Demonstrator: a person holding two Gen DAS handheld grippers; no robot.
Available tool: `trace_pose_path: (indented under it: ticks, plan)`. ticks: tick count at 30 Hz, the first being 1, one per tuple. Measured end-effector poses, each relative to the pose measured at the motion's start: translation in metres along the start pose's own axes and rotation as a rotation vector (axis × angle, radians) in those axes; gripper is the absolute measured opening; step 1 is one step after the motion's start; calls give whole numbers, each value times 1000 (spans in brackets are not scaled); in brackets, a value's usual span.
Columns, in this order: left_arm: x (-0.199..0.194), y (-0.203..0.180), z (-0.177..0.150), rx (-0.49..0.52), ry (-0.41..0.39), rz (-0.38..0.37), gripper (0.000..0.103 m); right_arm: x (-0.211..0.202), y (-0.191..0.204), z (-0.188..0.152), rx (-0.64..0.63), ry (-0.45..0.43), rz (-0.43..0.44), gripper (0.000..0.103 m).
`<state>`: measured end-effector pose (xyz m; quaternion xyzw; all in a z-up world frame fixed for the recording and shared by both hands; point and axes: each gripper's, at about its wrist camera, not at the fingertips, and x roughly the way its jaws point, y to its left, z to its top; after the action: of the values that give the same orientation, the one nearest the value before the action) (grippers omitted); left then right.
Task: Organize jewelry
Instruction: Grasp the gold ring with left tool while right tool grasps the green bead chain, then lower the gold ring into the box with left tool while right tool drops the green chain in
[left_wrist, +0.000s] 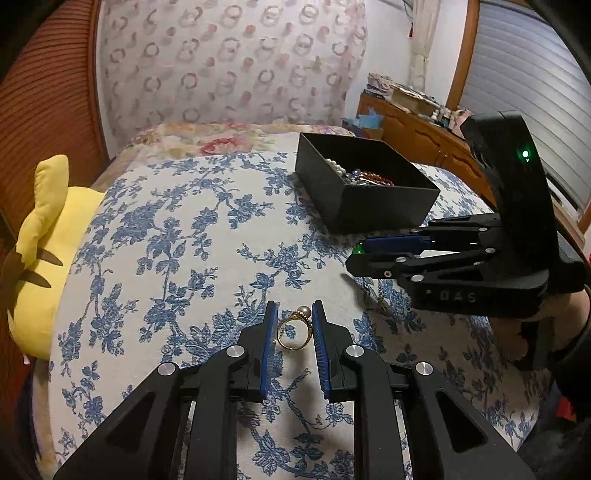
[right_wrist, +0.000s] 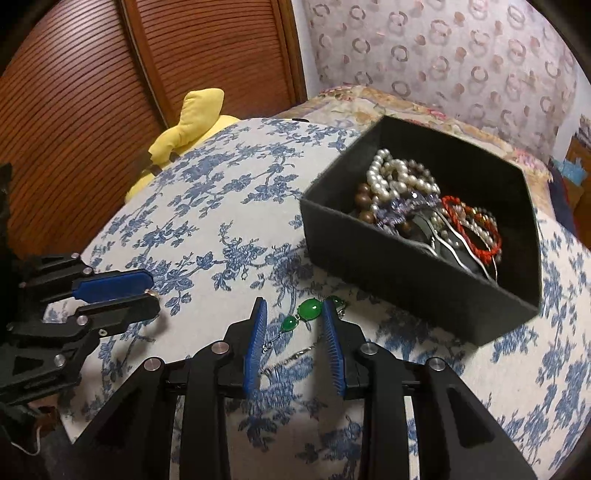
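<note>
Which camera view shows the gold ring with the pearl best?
The left wrist view: the ring is close and whole, clamped between the left gripper's blue pads. In the right wrist view only a glint shows at that gripper's tip.

"DAS" embossed on right hand-held gripper (left_wrist: 354, 258) body, no other txt

Home bedroom, blue-flowered bedspread (left_wrist: 177, 236) underfoot, yellow plush toy (left_wrist: 40, 258) at its left edge, ring-patterned curtain (left_wrist: 229, 62) behind, cluttered wooden dresser (left_wrist: 413, 125) far right, louvred wooden doors (right_wrist: 74, 92)
</note>
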<state>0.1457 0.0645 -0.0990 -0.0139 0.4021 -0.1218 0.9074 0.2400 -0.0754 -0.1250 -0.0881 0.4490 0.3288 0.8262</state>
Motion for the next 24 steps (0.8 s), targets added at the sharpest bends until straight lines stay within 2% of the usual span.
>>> trace_pose_path:
  ticks: [3,4,7,9,17,24]
  plan:
    - [-1,3,0,-5,-2,8,18,3,6,2,-39,-8,-42,31]
    - [-1,4,0,-8,-3,11,18,5,8,1,-56,-16,-76,24]
    - [-3,6,0,-12,-8,19,18,4,9,0,-76,-28,-91,22]
    - [-5,7,2,-14,-15,25,18,2,10,-2,-84,-29,-85,7]
    - [-10,5,7,-7,-36,34,18,-10,6,-17,-89,-18,-46,8]
    - [-12,-1,15,7,-50,33,18,-48,4,-18,-72,-96,-11,8]
